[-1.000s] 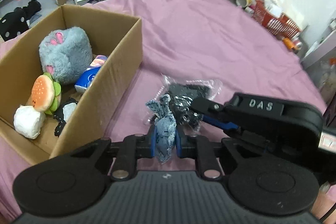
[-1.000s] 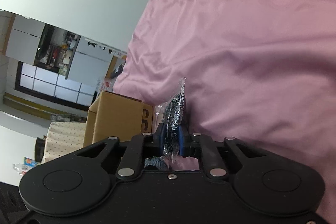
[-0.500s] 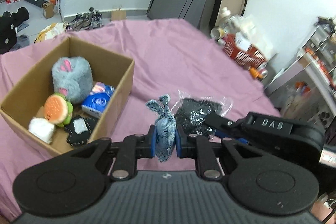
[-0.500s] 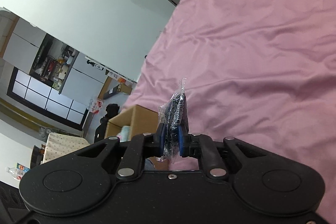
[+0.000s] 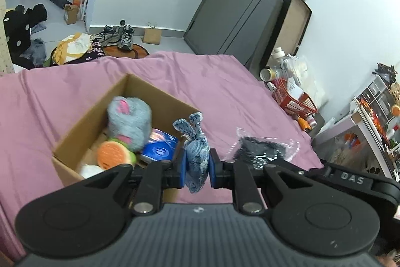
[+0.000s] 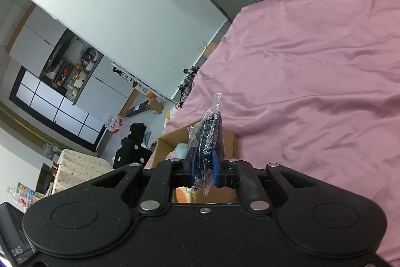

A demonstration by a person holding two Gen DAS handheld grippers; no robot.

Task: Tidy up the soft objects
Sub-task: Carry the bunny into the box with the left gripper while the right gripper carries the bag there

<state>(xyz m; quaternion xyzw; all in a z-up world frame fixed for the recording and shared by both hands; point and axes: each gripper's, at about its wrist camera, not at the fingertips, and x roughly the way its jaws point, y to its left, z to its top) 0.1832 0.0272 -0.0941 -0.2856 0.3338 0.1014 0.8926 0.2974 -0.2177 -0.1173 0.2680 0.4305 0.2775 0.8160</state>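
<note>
We hold the denim toy (image 5: 196, 157) clamped in the left gripper (image 5: 196, 168) and the bagged item (image 6: 208, 142) in the right gripper (image 6: 203, 170), both near the box (image 5: 82, 131). Releasing early risks dropping either outside it.

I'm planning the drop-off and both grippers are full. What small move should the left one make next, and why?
Probably carry the left gripper a little further left, over the open cardboard box, before letting go. It is shut on the blue denim toy, which hangs beside the box's near corner rather than clearly above the opening, where the plush toys already lie.
</note>
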